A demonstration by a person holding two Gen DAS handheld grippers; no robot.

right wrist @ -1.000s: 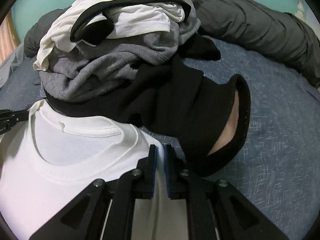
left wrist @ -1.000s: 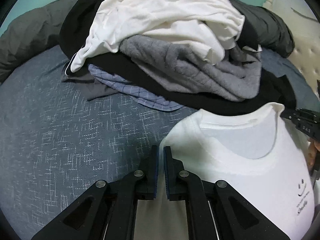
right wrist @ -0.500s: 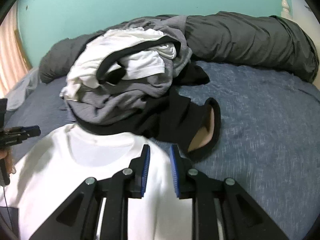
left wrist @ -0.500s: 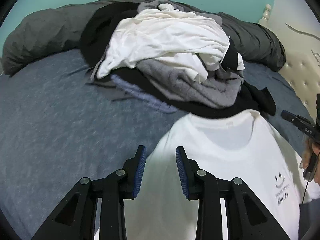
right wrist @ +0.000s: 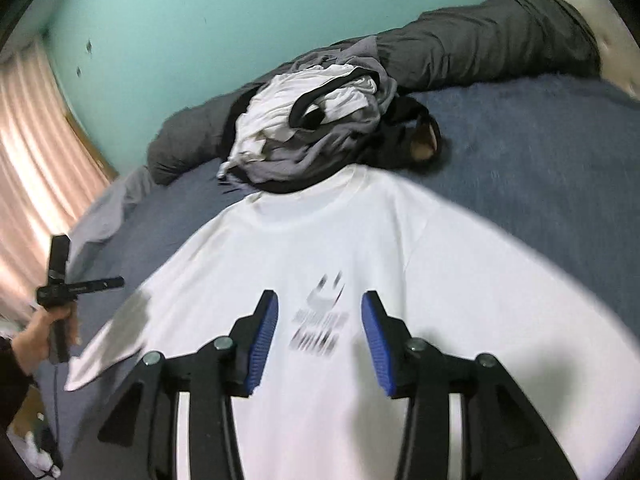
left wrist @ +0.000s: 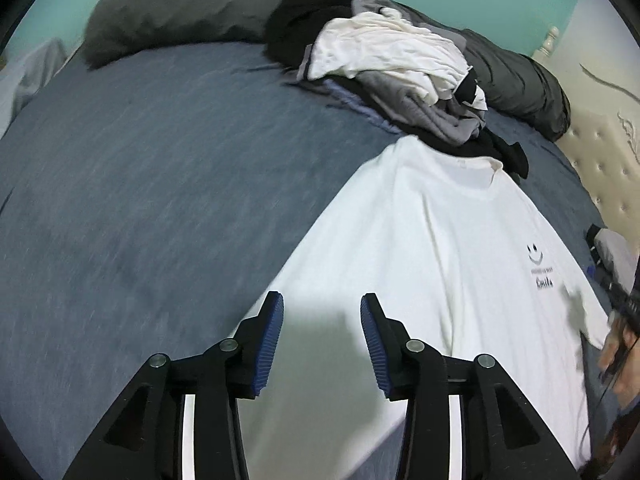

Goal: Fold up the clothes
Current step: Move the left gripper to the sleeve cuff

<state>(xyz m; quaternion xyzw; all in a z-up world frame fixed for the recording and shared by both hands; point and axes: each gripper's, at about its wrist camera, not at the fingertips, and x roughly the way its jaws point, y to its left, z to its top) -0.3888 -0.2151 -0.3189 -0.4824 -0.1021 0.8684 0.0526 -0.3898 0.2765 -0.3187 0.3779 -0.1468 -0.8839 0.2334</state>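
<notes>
A white T-shirt [left wrist: 432, 248] with a small smiley print lies spread front-up on the blue bed, its collar toward the clothes pile. My left gripper [left wrist: 322, 308] hovers open over the shirt's left side, near its sleeve edge, holding nothing. In the right wrist view the same T-shirt [right wrist: 400, 248] fills the foreground. Over its chest print my right gripper [right wrist: 316, 308] is open and empty. The left gripper [right wrist: 76, 288] also shows at the far left of that view, held in a hand.
A pile of unfolded clothes [left wrist: 400, 68], white, grey and black, sits beyond the collar. A dark grey duvet [left wrist: 180, 12] runs along the teal wall. The blue bedsheet [left wrist: 160, 184] stretches to the left. A padded headboard [left wrist: 600, 160] is at right, a pink curtain [right wrist: 32, 152] at left.
Both grippers opened, let go of the T-shirt's shoulders, and pulled back and up from the collar. The shirt now lies flat on the bed.
</notes>
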